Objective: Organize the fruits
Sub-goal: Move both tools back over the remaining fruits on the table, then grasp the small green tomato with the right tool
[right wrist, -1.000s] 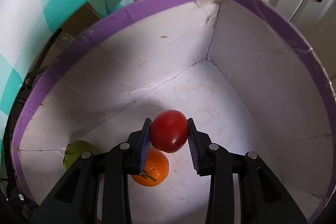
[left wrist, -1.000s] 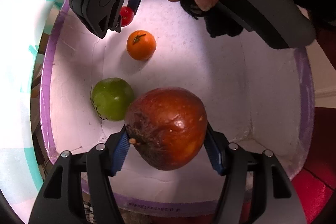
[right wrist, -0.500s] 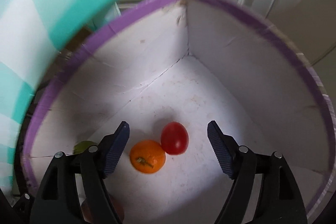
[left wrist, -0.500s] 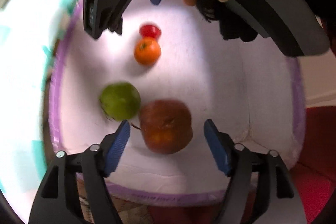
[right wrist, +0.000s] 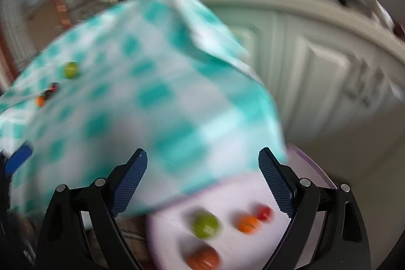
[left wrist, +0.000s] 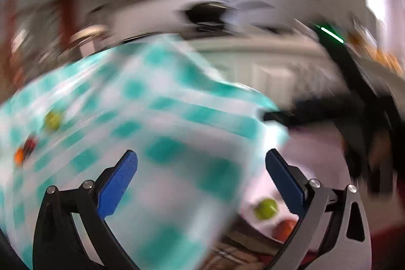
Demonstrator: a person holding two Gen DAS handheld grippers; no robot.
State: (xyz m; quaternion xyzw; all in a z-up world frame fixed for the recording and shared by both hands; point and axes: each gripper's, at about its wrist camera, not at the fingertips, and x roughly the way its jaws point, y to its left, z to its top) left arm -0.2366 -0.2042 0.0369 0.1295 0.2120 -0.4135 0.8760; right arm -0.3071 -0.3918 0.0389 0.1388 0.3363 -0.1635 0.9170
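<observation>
released fruits lie blurred (boxed)

Both wrist views look forward and down along own tool, from above. Shared: checkered cloth on desk ahead, white box below right pad. Both blurred.

Both grippers tilt downward, and each is empty. The left gripper has its blue-padded jaws spread wide and opening, nothing between them. The right gripper also stands wide, its jaws opening with nothing between its pads.
</observation>
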